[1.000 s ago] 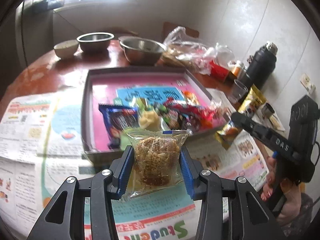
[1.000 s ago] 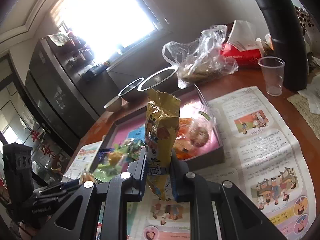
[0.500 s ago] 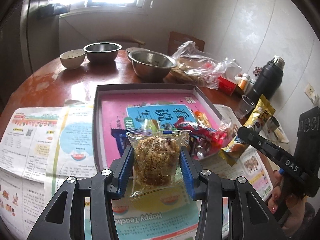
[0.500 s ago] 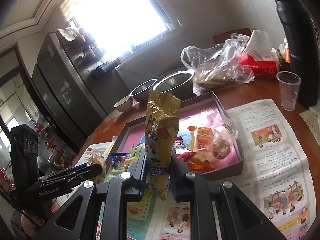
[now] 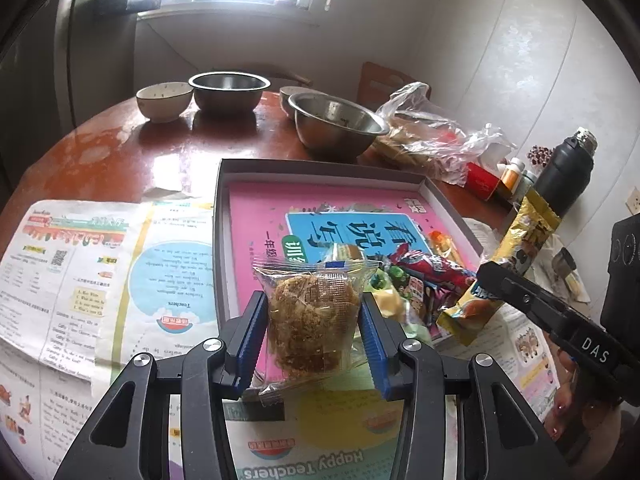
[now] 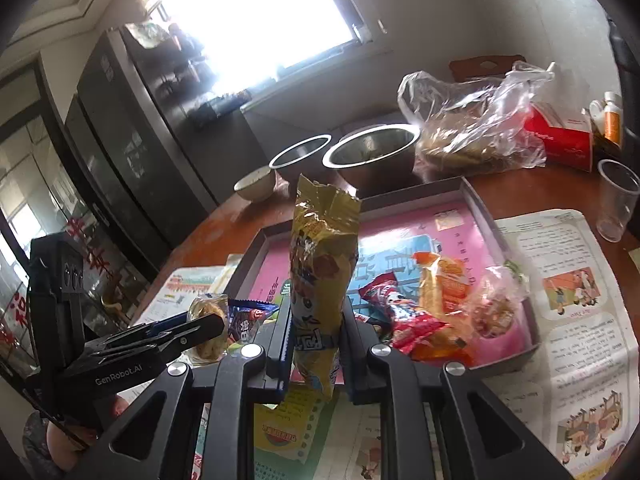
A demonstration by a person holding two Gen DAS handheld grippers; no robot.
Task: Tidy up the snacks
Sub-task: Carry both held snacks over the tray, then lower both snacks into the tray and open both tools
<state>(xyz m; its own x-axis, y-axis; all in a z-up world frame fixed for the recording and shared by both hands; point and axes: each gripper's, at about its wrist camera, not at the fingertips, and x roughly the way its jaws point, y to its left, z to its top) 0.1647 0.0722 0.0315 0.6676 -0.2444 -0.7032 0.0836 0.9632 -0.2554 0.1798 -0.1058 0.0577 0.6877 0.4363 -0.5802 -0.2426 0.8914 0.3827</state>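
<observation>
Snacks in my grip: my left gripper (image 5: pixel 313 320) pinches a clear packet of shredded brown snack (image 5: pixel 312 316) between its blue pads, packet upright; my right gripper (image 6: pixel 314 336) is pressed tight on a tall yellow snack packet (image 6: pixel 322 264), clamped near its lower end, top standing free.
Where they hang: both packets are held above the near edge of the shallow tray (image 5: pixel 218 216), over the newspaper sheets (image 5: pixel 120 272) spread on the table.
Each gripper seen from the other: from my left wrist, the right gripper (image 5: pixel 486 276) comes in from the right with the yellow packet (image 5: pixel 516 248) slanting up; from my right wrist, the left gripper (image 6: pixel 214 324) enters from the left with the clear packet (image 6: pixel 208 312).
Tray: grey walls, pink and blue printed sheet lining the floor; loose snacks (image 6: pixel 420 308) are heaped in the near right part, red, orange, blue and clear wrappers overlapping.
Beside the tray: a clear plastic cup (image 6: pixel 616 200) stands on the wooden table (image 5: pixel 120 152) to the right.
Farther back: two steel bowls (image 5: pixel 332 124) and a small ceramic bowl (image 5: pixel 164 100), a crumpled clear plastic bag (image 5: pixel 432 136), a red box (image 6: pixel 560 140), a black flask (image 5: pixel 568 172).
Farthest: a bright window (image 6: pixel 256 20) and a dark fridge (image 6: pixel 132 140).
</observation>
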